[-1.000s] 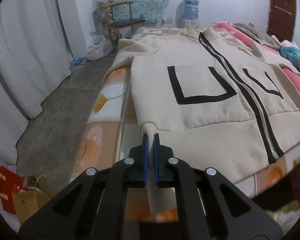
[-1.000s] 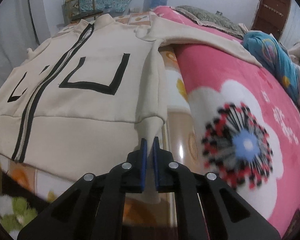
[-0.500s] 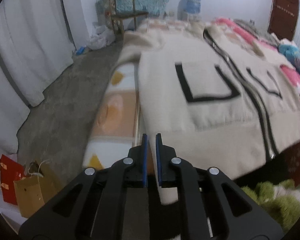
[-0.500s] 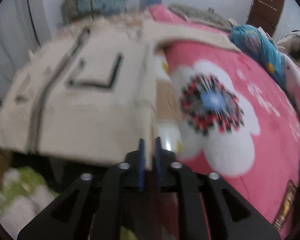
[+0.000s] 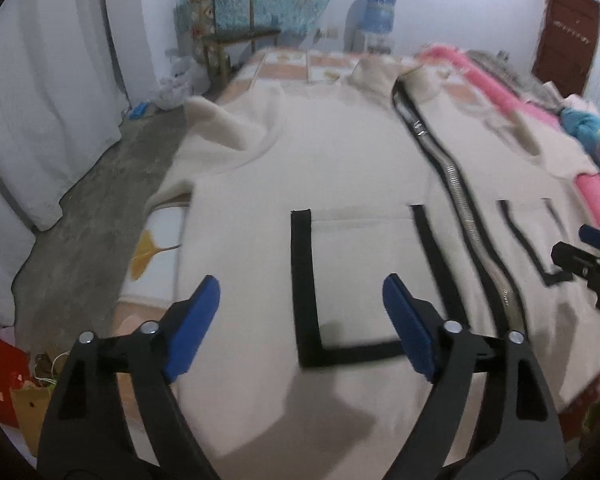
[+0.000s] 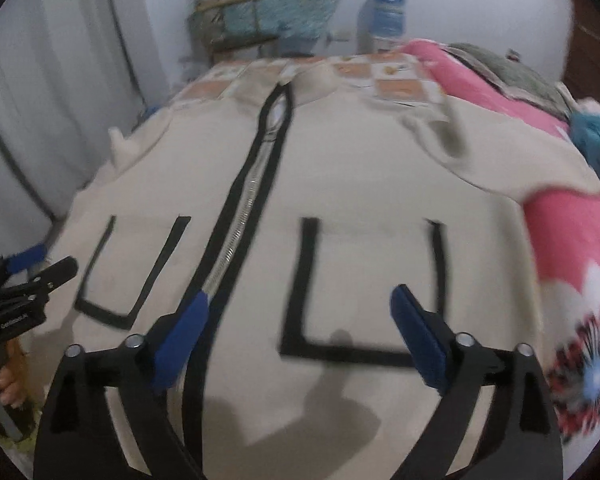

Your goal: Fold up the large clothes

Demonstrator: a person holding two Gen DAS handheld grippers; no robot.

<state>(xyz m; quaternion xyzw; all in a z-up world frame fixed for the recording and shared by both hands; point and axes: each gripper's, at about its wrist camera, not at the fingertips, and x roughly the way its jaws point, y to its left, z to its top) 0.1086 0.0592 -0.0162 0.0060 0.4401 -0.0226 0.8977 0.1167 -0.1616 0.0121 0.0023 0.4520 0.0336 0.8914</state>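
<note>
Both grippers are spread wide and hold nothing. The left gripper (image 5: pixel 301 284) hovers over the cream jacket (image 5: pixel 340 184), its blue pads (image 5: pixel 192 330) bracketing the black U-shaped pocket trim (image 5: pixel 306 288) on that side. The right gripper (image 6: pixel 300 296) hovers over the other front panel, framing the matching pocket outline (image 6: pixel 300 280); one of its pads sits just above the zipper (image 6: pixel 240 224). The jacket lies flat, front up and zipped closed, across the bed (image 5: pixel 292 60), collar toward the far end and hem toward the cameras. A bunched sleeve (image 5: pixel 220 128) rests at the jacket's edge nearest the floor, and the opposite sleeve lies partly on the pink floral blanket (image 6: pixel 572 248). Each gripper shows at the edge of the other's view. Both views are slightly motion-blurred.
</note>
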